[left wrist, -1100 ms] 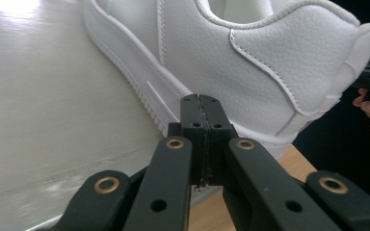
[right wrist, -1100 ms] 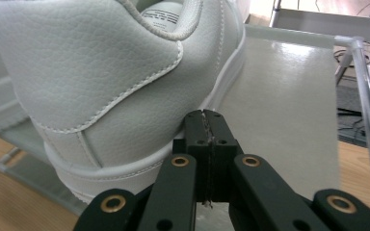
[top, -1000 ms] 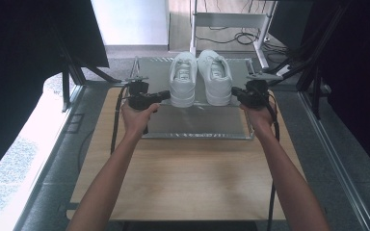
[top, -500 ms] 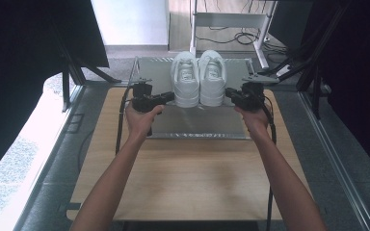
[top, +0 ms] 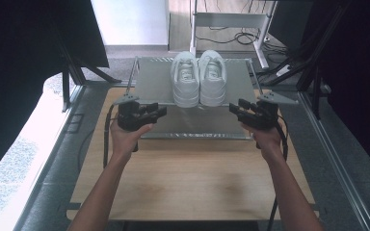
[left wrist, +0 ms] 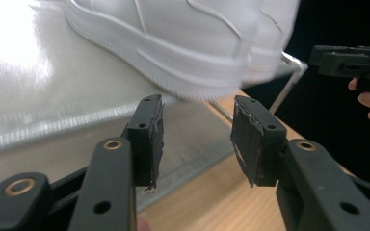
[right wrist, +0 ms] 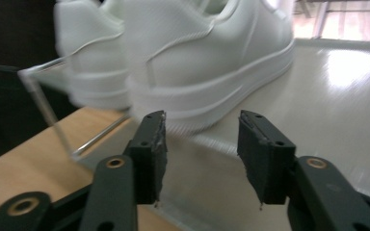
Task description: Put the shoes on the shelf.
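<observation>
Both grippers backed off; white shoes [top: 198,77] beyond opening jaws.

The pair of white leather sneakers [top: 198,78] blocks the grey metal tray's [top: 149,86] middle; bare tray flanks them, and the wooden surface [top: 192,178] lies open.

Dim dark edges, window glare on metal tray [top: 159,86], blurred sneakers [right wrist: 197,57] (motion)

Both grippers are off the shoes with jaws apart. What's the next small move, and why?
Probably draw both hands a little further back toward the table's near edge. The left gripper and right gripper have just been opening with nothing between the jaws, and the shoes sit side by side on the metal shelf, so the placing looks done.
</observation>
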### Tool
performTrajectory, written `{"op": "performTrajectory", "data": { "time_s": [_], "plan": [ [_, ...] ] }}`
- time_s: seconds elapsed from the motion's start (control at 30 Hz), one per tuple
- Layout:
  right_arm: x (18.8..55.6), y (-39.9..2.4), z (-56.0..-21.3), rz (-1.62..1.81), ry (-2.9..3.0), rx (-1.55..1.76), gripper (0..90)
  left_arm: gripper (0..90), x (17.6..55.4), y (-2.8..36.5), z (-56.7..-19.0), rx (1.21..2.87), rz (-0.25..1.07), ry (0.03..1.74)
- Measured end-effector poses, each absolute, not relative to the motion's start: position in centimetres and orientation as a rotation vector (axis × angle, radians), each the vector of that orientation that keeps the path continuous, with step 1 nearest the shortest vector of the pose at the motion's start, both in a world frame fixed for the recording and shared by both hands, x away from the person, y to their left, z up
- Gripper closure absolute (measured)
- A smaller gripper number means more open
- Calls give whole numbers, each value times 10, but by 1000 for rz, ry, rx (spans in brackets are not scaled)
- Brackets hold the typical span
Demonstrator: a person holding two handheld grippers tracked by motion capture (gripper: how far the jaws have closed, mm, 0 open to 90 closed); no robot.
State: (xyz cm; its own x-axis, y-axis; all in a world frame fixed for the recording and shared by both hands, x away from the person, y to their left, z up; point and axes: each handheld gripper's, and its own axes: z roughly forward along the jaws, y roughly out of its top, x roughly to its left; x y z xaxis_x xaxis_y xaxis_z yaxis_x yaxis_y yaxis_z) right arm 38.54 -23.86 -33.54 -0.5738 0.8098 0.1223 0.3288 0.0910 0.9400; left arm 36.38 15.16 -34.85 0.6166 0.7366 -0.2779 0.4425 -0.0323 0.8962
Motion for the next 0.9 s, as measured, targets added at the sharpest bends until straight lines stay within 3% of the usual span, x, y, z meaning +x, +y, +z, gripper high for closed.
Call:
{"op": "performTrajectory", "data": {
  "time_s": [0.5,0.9],
  "plan": [
    [319,-267,-403,1507,1992,1062,484,421,293,168,-413,1734,276,980],
    [307,-271,-415,1498,1976,1057,443,370,289,168,-426,1762,256,999]
  ]
}}
